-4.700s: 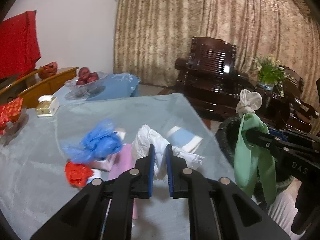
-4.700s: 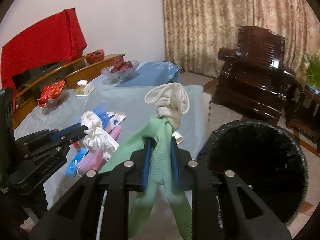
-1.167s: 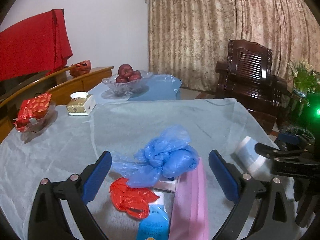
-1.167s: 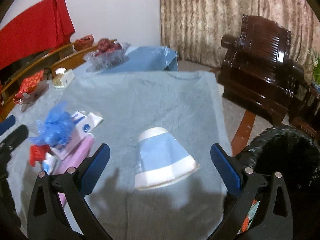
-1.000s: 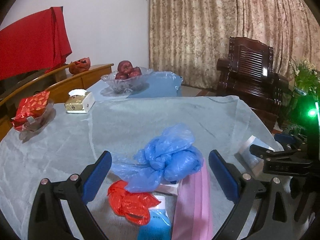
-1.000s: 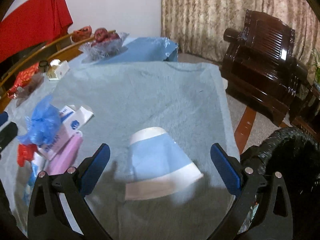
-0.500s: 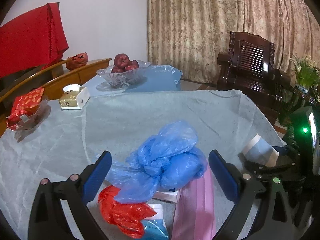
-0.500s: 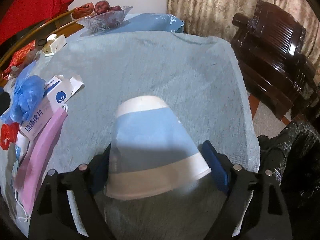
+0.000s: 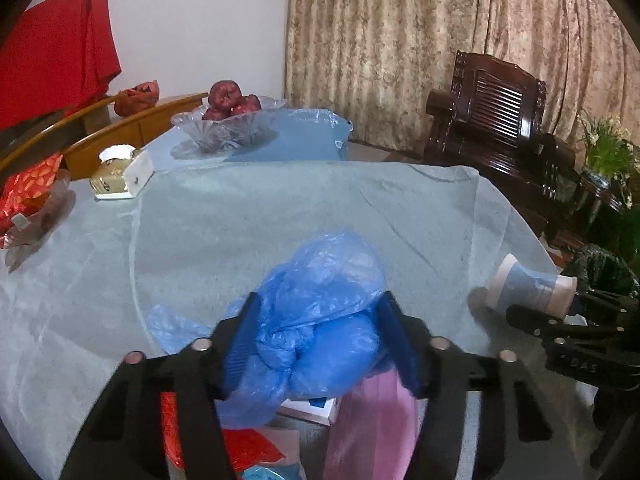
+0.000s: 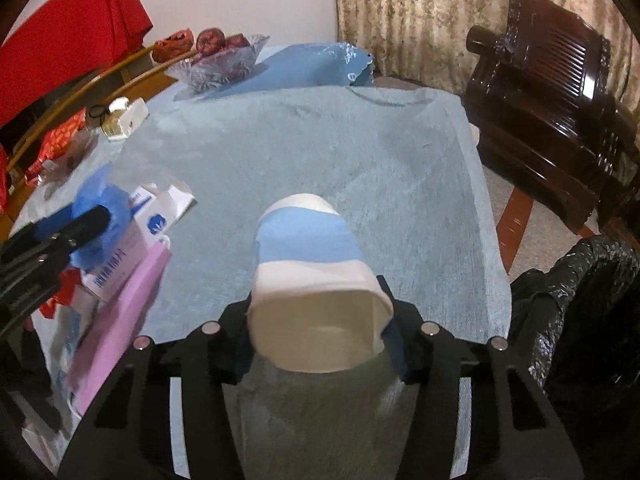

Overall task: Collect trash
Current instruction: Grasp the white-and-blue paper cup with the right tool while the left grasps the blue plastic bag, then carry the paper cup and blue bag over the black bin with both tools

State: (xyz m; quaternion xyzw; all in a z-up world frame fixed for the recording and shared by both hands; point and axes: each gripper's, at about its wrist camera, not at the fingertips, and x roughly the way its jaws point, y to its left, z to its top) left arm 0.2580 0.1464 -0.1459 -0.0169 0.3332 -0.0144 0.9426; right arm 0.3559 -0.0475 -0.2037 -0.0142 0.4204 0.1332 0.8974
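Trash lies on the grey-clothed table (image 9: pixel 280 216). Part of the red wrapper (image 9: pixel 248 448) is hidden. Left gripper (image 9: pixel 320 336) has just closed on the blue plastic bag (image 9: pixel 320 320); right gripper (image 10: pixel 320 332) apparently squeezes the paper cup (image 10: pixel 308 264), its jaws having just closed.

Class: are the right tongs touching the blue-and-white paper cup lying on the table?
Touching. The right wrist view shows the right tongs pressing both sides of the blue-and-white paper cup.

I read this as a home living room: carved wooden armchair (image 9: pixel 496 108), floor-length patterned curtains (image 9: pixel 400 32), glass fruit bowl (image 9: pixel 228 128) at the table's (image 9: pixel 280 208) far edge
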